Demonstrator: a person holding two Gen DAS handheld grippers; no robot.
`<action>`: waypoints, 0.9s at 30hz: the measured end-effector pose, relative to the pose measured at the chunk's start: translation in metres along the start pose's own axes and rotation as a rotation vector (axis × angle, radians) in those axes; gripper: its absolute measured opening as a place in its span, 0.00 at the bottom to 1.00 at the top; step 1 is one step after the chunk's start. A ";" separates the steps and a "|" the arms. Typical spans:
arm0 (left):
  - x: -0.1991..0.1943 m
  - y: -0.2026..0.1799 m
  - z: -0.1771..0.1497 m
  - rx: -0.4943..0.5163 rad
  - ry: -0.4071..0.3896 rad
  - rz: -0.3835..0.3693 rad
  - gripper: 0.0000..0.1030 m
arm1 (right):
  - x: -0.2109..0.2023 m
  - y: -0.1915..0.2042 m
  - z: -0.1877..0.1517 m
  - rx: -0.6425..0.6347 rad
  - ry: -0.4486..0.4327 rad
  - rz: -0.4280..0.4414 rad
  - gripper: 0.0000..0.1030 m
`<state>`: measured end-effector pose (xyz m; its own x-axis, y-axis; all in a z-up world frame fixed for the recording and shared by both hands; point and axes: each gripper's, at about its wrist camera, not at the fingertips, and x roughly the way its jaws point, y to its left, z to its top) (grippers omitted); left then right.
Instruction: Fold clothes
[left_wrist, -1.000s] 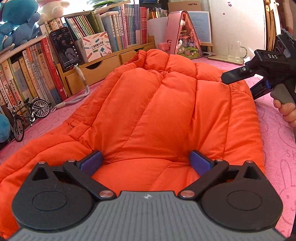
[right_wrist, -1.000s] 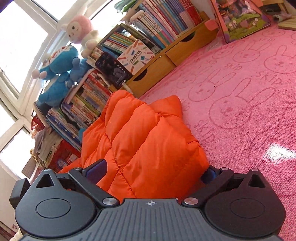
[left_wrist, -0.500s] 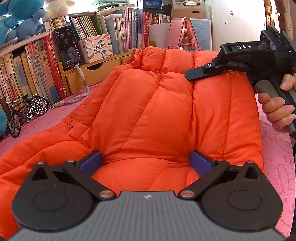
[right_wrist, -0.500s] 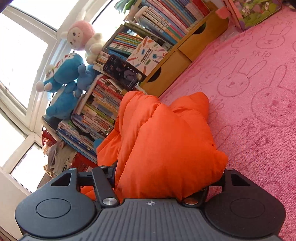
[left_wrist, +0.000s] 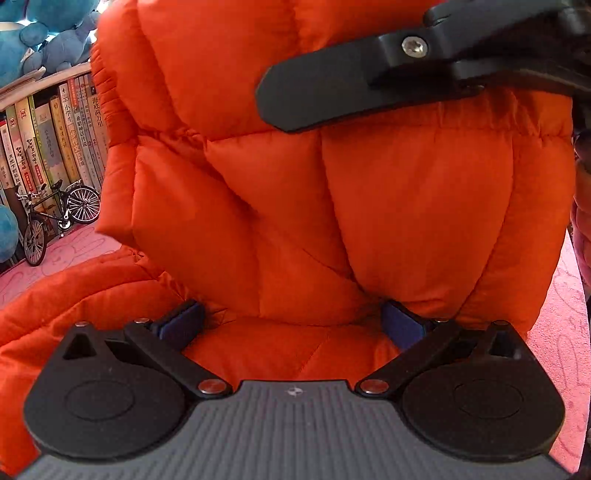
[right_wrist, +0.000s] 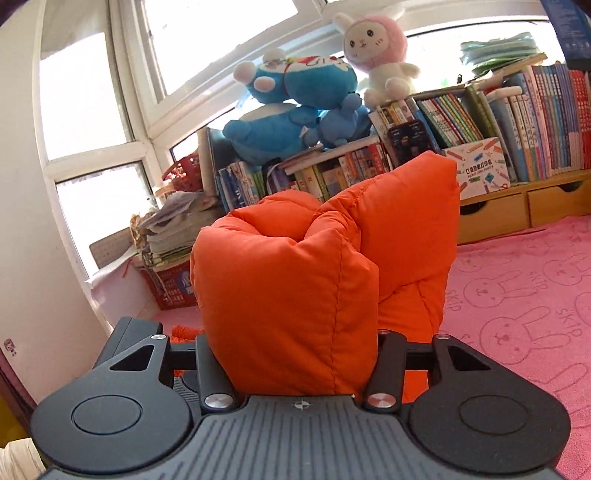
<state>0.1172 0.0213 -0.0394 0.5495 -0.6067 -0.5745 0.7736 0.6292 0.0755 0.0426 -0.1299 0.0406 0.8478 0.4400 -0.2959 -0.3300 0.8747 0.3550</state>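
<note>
An orange puffer jacket (left_wrist: 369, 206) lies on the pink rabbit-print mat (right_wrist: 517, 295), and its far part is raised and stands upright over the near part. My left gripper (left_wrist: 291, 325) is open, low against the near part, with the padding bulging between its blue pads (left_wrist: 181, 325). My right gripper (right_wrist: 295, 354) is shut on a thick bunch of the jacket (right_wrist: 288, 288) and holds it up off the mat. In the left wrist view one black finger of the right gripper (left_wrist: 369, 85) crosses the top of the raised fabric.
Bookshelves (right_wrist: 480, 118) and wooden drawers (right_wrist: 524, 210) run along the far edge of the mat. Blue and pink plush toys (right_wrist: 295, 110) sit on the books. A model bicycle (left_wrist: 55, 218) stands by the books on the left. A window lies beyond.
The right gripper has shut on the jacket's far end and lifted it up and toward the left gripper, so that part now stands upright. The left gripper has stayed low on the near part.
</note>
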 end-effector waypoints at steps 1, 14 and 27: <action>0.000 -0.001 0.000 0.004 0.000 0.004 1.00 | 0.001 0.003 -0.001 -0.009 0.005 -0.002 0.47; -0.054 0.004 -0.020 -0.081 -0.009 0.158 0.96 | 0.000 0.019 -0.012 -0.108 0.004 -0.104 0.46; -0.120 0.038 -0.073 -0.320 -0.007 0.271 0.99 | 0.000 0.093 -0.032 -0.539 -0.088 -0.173 0.30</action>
<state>0.0580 0.1534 -0.0272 0.7225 -0.4014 -0.5629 0.4645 0.8849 -0.0348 -0.0019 -0.0420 0.0451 0.9323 0.2825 -0.2260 -0.3285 0.9227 -0.2017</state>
